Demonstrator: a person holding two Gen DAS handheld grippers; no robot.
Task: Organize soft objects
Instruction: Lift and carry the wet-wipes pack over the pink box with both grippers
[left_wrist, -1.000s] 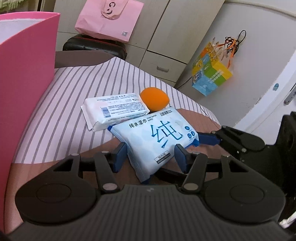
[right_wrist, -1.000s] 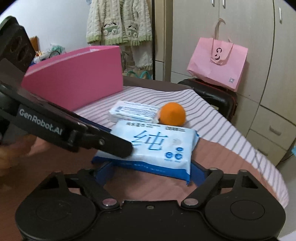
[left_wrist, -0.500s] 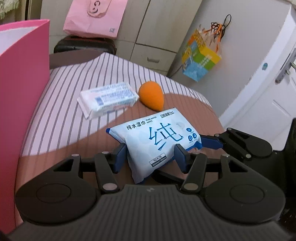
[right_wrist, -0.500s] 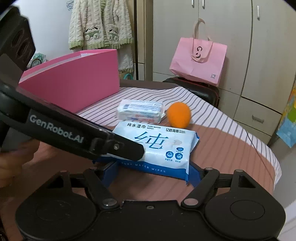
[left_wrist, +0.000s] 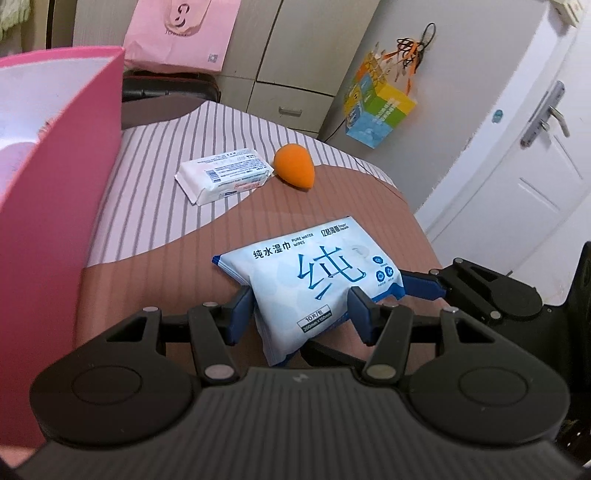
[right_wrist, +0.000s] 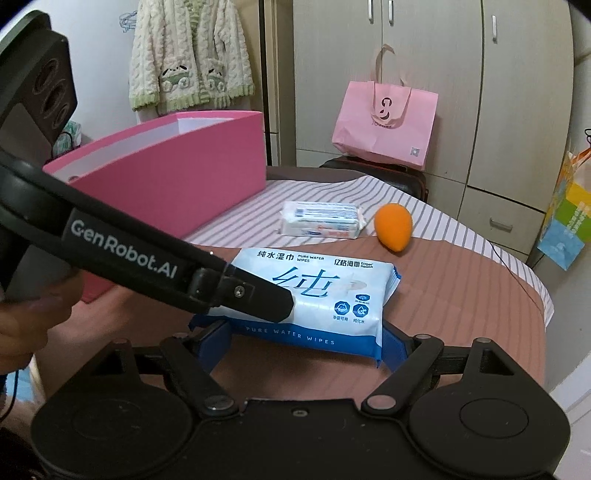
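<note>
Pink box (right_wrist: 177, 162): open top, contents not visible.
Count: two wipe packs, one orange sponge (left_wrist: 294, 167).
Blue wipes pack (left_wrist: 317, 280): lifted over the table, long axis across the right gripper's view.
Left gripper (left_wrist: 301, 312): clamped on the pack.
Right gripper (right_wrist: 306, 341): clamped on it too.
White pack (left_wrist: 223, 175): flat beside the sponge.

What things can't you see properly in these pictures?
- Inside of the pink box: its wall hides the bottom in the right wrist view; the frame edge cuts it off in the left wrist view.
- Small print on the white tissue pack: too small in both views.
- Underside of the blue wipes pack: hidden by the pack itself and the left gripper and right gripper.
</note>
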